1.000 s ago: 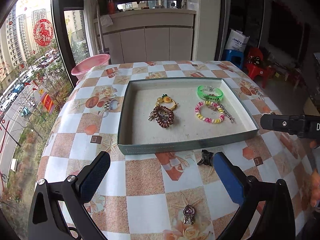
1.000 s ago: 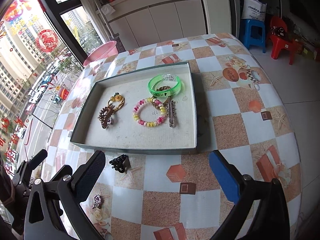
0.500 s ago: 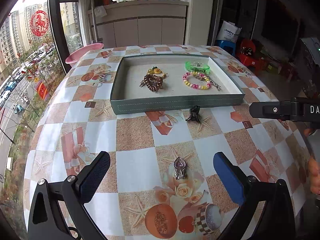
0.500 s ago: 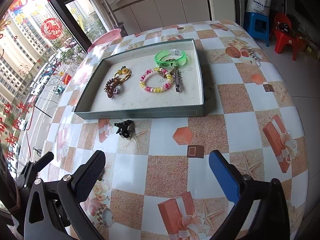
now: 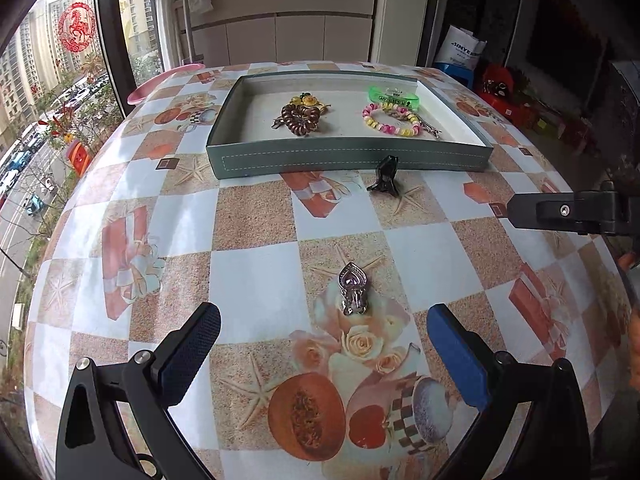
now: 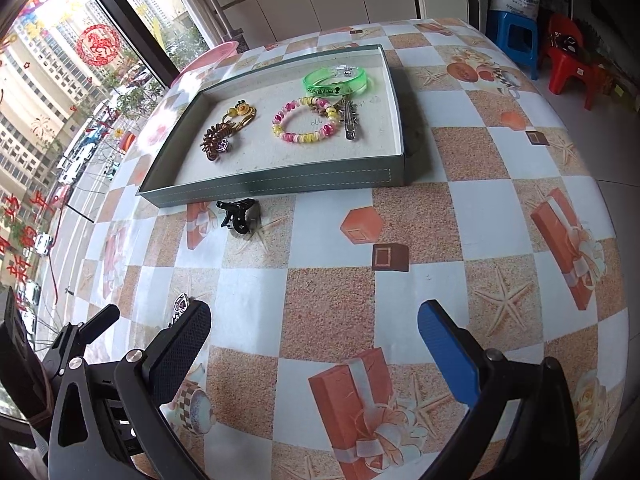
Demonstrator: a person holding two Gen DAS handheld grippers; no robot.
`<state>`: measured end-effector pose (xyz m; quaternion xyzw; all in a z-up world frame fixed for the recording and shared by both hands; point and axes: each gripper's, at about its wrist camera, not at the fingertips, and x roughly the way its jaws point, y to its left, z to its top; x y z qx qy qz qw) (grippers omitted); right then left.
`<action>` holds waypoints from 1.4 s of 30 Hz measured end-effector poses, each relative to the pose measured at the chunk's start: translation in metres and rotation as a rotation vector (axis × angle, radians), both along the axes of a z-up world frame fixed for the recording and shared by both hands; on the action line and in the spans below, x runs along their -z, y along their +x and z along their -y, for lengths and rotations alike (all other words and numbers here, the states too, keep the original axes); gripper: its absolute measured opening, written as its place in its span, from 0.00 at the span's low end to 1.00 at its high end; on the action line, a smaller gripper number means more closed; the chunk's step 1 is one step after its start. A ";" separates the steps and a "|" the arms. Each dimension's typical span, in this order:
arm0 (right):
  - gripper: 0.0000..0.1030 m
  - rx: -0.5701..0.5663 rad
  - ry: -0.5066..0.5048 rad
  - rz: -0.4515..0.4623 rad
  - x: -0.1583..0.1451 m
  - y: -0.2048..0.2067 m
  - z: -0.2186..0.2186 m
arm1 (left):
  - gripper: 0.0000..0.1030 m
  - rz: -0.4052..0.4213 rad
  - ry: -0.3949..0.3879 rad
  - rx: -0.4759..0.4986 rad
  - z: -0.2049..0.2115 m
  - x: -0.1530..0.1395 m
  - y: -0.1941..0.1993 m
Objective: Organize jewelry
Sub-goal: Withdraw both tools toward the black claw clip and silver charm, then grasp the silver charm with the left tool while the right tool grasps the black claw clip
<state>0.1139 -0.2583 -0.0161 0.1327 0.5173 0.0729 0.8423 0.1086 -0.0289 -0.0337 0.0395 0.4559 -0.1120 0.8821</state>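
One silver clip (image 5: pixel 353 289) (outside tray (image 5: pixel 348 156)).

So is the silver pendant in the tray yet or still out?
Out. The silver pendant lies on the tablecloth, well short of the tray, between the open left claw tips.

A grey-green tray (image 5: pixel 348 157) sits on the table, holding a brown coil tie (image 5: pixel 300 119) touching a yellow charm (image 5: pixel 307 100) on its left, and a green bangle (image 5: pixel 393 95), a pink-and-yellow bead bracelet (image 5: pixel 391 121) and a metal clip (image 6: pixel 351 119) on its right. A black claw clip (image 5: pixel 385 175) lies just outside the tray's near wall. A silver pendant (image 5: pixel 353 294) lies flat, well apart, nearer the table's edge.
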 end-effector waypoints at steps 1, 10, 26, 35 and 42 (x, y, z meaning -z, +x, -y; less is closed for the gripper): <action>1.00 -0.001 0.000 -0.003 0.001 0.001 -0.001 | 1.00 -0.001 0.004 0.000 0.001 0.001 0.001; 1.00 -0.018 0.009 -0.014 0.006 0.014 -0.013 | 1.00 0.000 -0.003 -0.021 0.004 0.007 0.008; 0.88 -0.062 0.065 -0.043 0.015 0.062 -0.050 | 0.89 0.003 0.019 -0.006 0.013 0.015 0.013; 0.68 -0.084 0.055 -0.058 0.026 0.081 -0.067 | 0.77 -0.002 0.033 0.011 0.018 0.018 0.017; 0.42 -0.107 0.023 -0.051 0.028 0.091 -0.078 | 0.65 0.000 0.036 0.034 0.025 0.016 0.012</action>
